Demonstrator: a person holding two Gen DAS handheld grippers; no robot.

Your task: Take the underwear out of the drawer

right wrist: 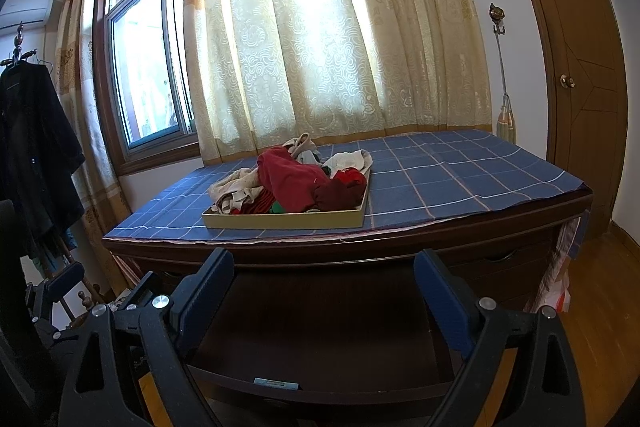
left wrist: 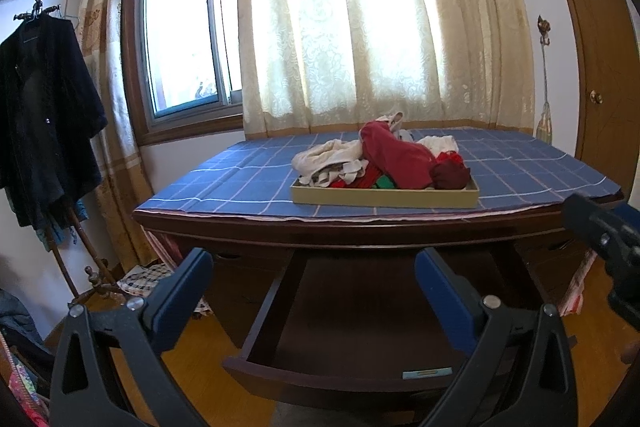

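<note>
**Drawer stands open and bare; clothes heaped in tray on table**

Sunlit curtains [left wrist: 360, 27] back a dark wooden table [left wrist: 360, 231] spread with a blue checked cloth [left wrist: 240, 179]. Near the table's front edge, about midway along it, sits a shallow tray [left wrist: 384, 198] piled with underwear [left wrist: 396, 159] in red, white and maroon, the heap running side to side along the front edge. Below, the drawer [left wrist: 352, 323] is pulled out toward the cameras, and no clothing shows on its dark floor. Both pairs of tongs hover over the open drawer with jaws spread wide and nothing between them: the left tongs [left wrist: 314, 287] and the right tongs [right wrist: 324, 287]. The pile lies ahead of and above both, well apart from the tips, slightly right of centre for the left and slightly left for the right, so neither looks clearly nearer. By appearances, the emptying is done or nearly so.
</note>
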